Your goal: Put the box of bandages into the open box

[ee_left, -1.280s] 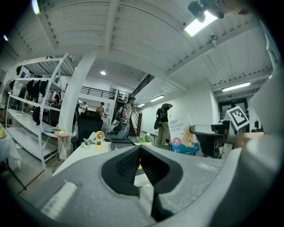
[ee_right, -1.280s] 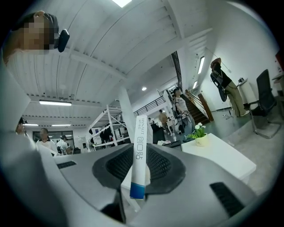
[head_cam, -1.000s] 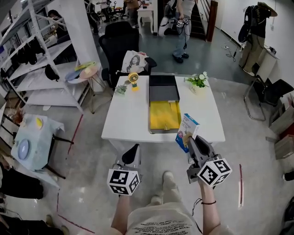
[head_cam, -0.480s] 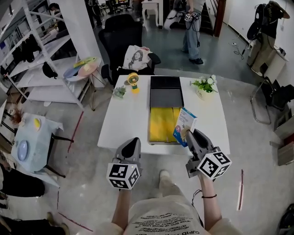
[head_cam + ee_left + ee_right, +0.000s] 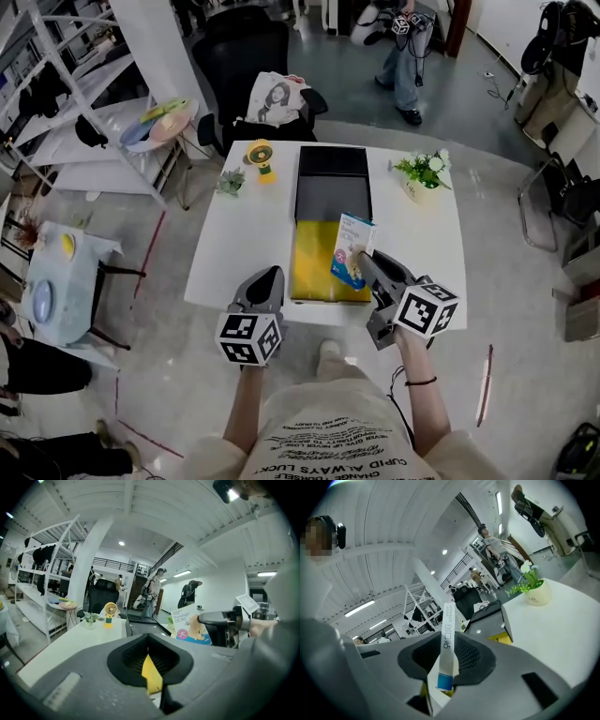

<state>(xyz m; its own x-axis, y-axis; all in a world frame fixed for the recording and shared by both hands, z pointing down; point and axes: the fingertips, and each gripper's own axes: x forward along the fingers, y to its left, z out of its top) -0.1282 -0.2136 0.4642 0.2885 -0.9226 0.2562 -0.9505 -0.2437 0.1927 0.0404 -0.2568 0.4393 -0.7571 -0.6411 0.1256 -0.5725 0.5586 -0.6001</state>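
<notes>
The box of bandages (image 5: 351, 247) is a flat blue and white carton, held upright. My right gripper (image 5: 362, 257) is shut on its lower edge and holds it over the right side of the open box (image 5: 312, 255). The open box has a yellow lining and a black lid (image 5: 333, 183) folded back. In the right gripper view the carton's narrow edge (image 5: 448, 637) stands between the jaws. My left gripper (image 5: 269, 277) is shut and holds nothing, at the table's front edge left of the open box. The left gripper view shows the carton (image 5: 189, 625) to the right.
On the white table (image 5: 234, 246) stand a yellow fan (image 5: 260, 157), a small plant (image 5: 230, 180) and a pot of flowers (image 5: 424, 175). A black chair (image 5: 246, 54) is behind the table, metal shelves (image 5: 56, 89) at the left, a person (image 5: 409, 47) far back.
My right gripper has carried the bandage box left and forward, from the table's front right edge to over the yellow-lined box. The left gripper has come up to the table's edge.
</notes>
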